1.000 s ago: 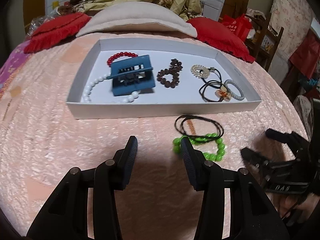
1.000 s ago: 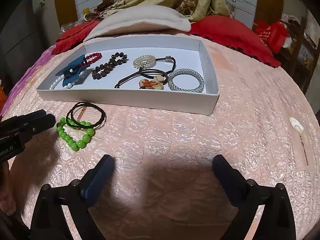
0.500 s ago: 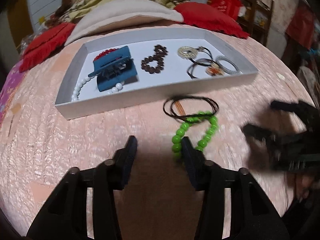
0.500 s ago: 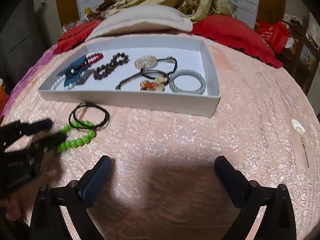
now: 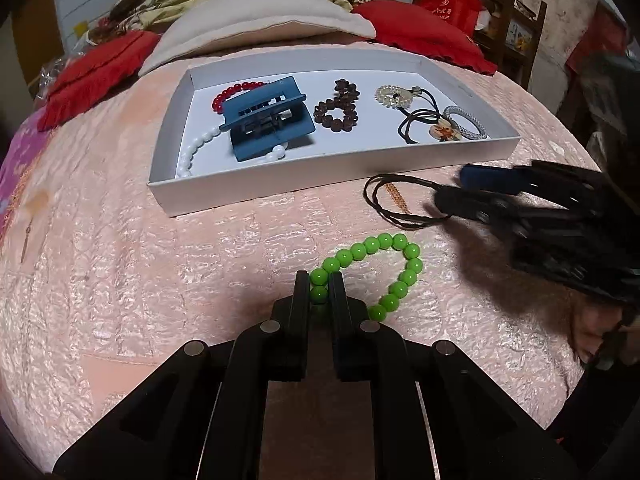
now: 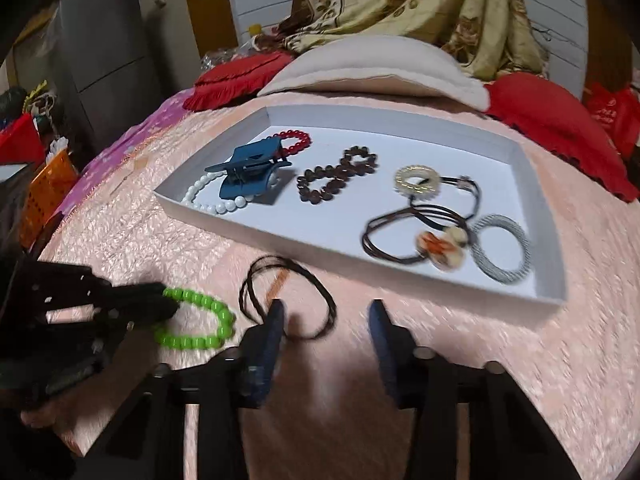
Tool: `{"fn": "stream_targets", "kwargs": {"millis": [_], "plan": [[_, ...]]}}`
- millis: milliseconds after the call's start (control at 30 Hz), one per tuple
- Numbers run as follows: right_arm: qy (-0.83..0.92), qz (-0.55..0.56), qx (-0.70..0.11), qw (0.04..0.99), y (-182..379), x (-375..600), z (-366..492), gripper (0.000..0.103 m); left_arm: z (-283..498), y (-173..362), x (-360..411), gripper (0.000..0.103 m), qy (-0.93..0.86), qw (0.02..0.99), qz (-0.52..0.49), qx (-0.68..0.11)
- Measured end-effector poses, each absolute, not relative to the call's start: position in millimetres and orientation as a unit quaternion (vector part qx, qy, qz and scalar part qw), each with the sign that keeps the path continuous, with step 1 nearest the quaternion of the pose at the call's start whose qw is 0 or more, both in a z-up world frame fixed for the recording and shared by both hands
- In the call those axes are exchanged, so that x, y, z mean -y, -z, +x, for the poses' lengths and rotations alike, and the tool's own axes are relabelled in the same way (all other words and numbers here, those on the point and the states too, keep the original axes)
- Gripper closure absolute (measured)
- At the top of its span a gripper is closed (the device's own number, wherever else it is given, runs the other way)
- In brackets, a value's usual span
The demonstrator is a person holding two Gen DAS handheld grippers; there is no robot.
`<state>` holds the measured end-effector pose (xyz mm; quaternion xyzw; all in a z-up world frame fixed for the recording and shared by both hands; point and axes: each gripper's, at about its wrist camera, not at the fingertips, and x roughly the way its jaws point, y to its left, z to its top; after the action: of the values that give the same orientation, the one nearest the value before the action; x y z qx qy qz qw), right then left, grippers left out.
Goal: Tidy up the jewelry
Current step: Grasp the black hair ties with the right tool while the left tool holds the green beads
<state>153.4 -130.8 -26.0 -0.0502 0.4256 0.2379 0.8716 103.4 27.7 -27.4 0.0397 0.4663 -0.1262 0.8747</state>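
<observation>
A green bead bracelet (image 5: pixel 380 268) lies on the pink bedspread in front of the white tray (image 5: pixel 280 188). My left gripper (image 5: pixel 319 284) is shut on the bracelet's near beads; it also shows in the right wrist view (image 6: pixel 160 304) with the bracelet (image 6: pixel 200 320). A thin black cord loop (image 5: pixel 400 200) lies beside the tray. My right gripper (image 6: pixel 326 312) is open, its left finger touching the cord loop (image 6: pixel 288 296); it also shows in the left wrist view (image 5: pixel 468 188).
The tray (image 6: pixel 400 264) holds a blue hair claw (image 5: pixel 266 124), white beads (image 5: pixel 196 148), red beads (image 5: pixel 232 92), a brown bracelet (image 5: pixel 338 110), hair ties (image 5: pixel 420 120) and a silver ring (image 5: pixel 466 122). Red cushions (image 5: pixel 92 76) and a beige pillow (image 5: pixel 256 20) lie behind.
My left gripper moved forward and closed on the green bracelet. My right gripper swung left and forward to the black cord loop, its opening narrower.
</observation>
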Motion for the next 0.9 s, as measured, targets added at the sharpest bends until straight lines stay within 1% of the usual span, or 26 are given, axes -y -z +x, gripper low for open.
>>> {"fn": "stream_targets", "kwargs": {"millis": [167,200,267,333,433,600,733,900], "plan": [[-0.228,-0.072,-0.441,0.865,33,119,165,0.069,106,27,-27,0.095,0.127,0.874,0.037,-0.468],[-0.228,-0.080,-0.441,0.864,33,118,166,0.072,107,27,-27,0.095,0.127,0.874,0.038,-0.468],[-0.231,-0.099,-0.439,0.863,33,115,163,0.077,109,27,-26,0.095,0.125,0.874,0.039,-0.469],[-0.241,-0.116,-0.434,0.860,33,112,158,0.092,111,27,-26,0.094,0.123,0.874,0.037,-0.469],[-0.241,-0.127,-0.430,0.861,33,111,154,0.100,112,28,-26,0.094,0.122,0.876,0.034,-0.466],[-0.235,-0.099,-0.416,0.873,18,125,141,0.100,110,27,-29,0.095,0.131,0.876,0.016,-0.464],[-0.237,-0.077,-0.389,0.887,-11,144,117,0.100,101,10,-27,0.095,0.149,0.887,-0.001,-0.436],[-0.214,-0.049,-0.393,0.893,-20,171,96,0.100,100,-5,-27,0.095,0.153,0.894,-0.025,-0.420]]}}
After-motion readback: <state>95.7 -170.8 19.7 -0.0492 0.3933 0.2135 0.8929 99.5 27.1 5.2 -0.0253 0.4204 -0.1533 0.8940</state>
